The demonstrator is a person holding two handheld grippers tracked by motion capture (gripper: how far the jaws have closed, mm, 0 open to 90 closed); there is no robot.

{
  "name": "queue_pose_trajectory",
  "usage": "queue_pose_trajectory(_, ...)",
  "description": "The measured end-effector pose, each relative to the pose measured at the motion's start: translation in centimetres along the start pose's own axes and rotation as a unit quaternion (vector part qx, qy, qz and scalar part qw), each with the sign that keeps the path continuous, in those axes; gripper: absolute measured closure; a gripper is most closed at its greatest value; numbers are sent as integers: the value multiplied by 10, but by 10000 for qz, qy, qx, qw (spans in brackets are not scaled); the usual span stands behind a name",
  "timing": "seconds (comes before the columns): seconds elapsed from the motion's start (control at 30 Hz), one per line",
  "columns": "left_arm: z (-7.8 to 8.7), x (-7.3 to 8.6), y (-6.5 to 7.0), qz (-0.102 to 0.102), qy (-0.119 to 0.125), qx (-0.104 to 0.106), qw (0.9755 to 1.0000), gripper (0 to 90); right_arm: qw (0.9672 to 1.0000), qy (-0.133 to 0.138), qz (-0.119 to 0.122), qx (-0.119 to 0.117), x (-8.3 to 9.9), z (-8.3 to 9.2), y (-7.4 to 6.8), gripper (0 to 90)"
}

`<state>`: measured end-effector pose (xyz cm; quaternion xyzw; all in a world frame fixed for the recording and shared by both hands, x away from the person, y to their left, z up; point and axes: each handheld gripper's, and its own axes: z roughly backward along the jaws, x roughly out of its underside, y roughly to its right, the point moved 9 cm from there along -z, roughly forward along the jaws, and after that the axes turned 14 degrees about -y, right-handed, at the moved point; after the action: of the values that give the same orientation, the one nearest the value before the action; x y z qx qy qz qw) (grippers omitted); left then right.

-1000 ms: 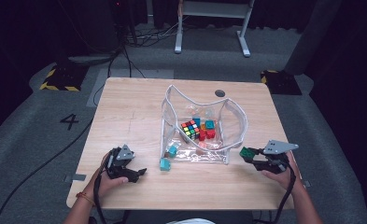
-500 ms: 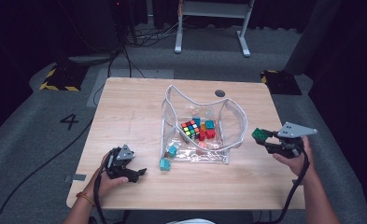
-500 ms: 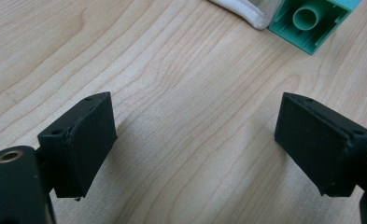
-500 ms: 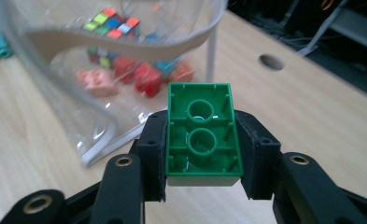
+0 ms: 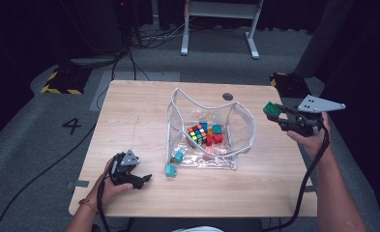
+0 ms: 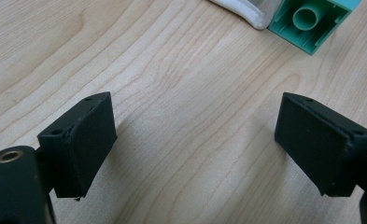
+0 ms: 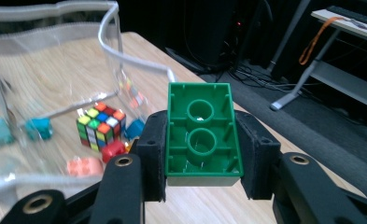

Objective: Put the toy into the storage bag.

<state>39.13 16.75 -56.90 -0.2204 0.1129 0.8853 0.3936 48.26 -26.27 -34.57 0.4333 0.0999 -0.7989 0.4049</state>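
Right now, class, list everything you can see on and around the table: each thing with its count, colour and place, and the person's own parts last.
Table: one, light wood, centre of the high view.
Clear pouch: one, transparent with white edging, open on the table's middle.
Puzzle cube: one, multicoloured, inside the pouch.
Small blocks: several, red, teal and orange, inside the pouch beside the cube.
Teal brick: one, on the table just outside the pouch's near left corner.
Green brick: one, clamped in the right claw, off the table.
Number 4: one, black, on the grey floor left of the table.
Left claw: open, nothing between its jaws, low at the near left edge.
Right claw: shut on the green brick, raised at the table's right edge.
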Motion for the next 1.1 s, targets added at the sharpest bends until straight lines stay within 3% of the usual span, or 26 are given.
queue_pose_trajectory(0.1,0,0,0,0,1,-2,10000,127,10000,-76,-10,-51,-12,-10,-2,588)
queue_pose_trajectory(0.3,0,0,0,-23,-9,5,10000,126,9994,-246,205,-163,-31,-33,-15,588)
queue_pose_trajectory(0.37,0,0,0,-23,-11,3,10000,126,9985,-251,399,-263,-37,-39,-24,589)
queue_pose_trajectory(0.4,0,0,0,-24,-9,4,10000,126,9970,-233,630,-389,-46,-45,-35,589)
queue_pose_trajectory(0.53,0,0,0,-24,-7,7,10000,126,9945,-282,855,-534,-54,-52,-50,588)
queue_pose_trajectory(0.63,0,0,0,-25,-9,5,10000,126,9909,-315,1083,-732,-60,-60,-65,588)
queue_pose_trajectory(0.83,0,0,0,-25,-10,6,10000,126,9792,-566,1631,-1070,-67,-79,-93,588)
queue_pose_trajectory(0.93,0,0,0,-23,-8,7,10000,126,9747,-816,1761,-1107,-66,-90,-101,588)
queue_pose_trajectory(1.1,0,0,0,-26,-8,6,10000,126,9634,-1368,2063,-1024,-62,-114,-106,588)
